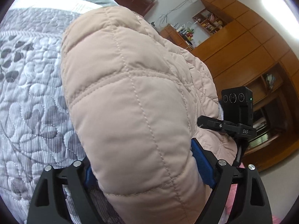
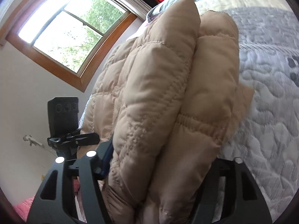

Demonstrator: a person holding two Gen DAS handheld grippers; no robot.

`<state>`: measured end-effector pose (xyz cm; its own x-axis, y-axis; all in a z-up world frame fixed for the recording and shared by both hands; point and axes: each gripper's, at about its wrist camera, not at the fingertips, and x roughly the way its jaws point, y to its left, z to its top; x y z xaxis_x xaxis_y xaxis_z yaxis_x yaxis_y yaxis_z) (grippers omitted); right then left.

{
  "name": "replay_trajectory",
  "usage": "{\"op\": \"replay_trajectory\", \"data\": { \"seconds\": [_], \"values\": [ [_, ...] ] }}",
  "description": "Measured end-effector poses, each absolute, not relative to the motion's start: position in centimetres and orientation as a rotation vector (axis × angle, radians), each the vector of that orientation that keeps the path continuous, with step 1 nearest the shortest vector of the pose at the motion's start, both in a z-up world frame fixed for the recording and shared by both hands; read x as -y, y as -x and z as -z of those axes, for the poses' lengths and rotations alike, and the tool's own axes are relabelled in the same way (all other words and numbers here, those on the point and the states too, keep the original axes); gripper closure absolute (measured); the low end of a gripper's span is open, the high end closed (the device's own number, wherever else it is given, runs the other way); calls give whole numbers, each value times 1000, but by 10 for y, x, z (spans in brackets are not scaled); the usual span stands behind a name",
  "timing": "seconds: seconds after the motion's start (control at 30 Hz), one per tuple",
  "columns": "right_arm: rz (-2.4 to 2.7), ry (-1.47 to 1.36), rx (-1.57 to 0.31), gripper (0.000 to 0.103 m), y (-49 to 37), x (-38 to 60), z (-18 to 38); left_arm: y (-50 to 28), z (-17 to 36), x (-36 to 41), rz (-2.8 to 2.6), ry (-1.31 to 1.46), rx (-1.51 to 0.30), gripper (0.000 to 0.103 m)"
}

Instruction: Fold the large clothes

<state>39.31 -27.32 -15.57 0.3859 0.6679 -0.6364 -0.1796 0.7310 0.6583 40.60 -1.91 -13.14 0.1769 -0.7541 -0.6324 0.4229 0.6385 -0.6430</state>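
left tool: clamped on quilted beige coat, fingertips buried in padding | right tool: grips doubled coat folds, right finger hidden | coat: fills centre to 12 o'clock over bed quilt, lower edge cut off | window: 10 o'clock, right view

Each hand-held gripper has black arms, silver screws, blue finger pads.
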Motion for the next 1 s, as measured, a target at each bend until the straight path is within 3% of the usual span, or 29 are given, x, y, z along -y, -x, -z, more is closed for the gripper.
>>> {"op": "replay_trajectory", "data": {
  "seconds": [0.3,0.57,1.0],
  "values": [
    [-477,-472,-1030,24,-341,297,130,-380,105,29,730,358,-1111,14],
    [-383,-317,-990,25,-270,290,114,-313,72,15,631,193,-946,13],
    [-333,-398,-1068,30,-269,299,162,-299,113,0,561,76,-955,11]
  ]
}}
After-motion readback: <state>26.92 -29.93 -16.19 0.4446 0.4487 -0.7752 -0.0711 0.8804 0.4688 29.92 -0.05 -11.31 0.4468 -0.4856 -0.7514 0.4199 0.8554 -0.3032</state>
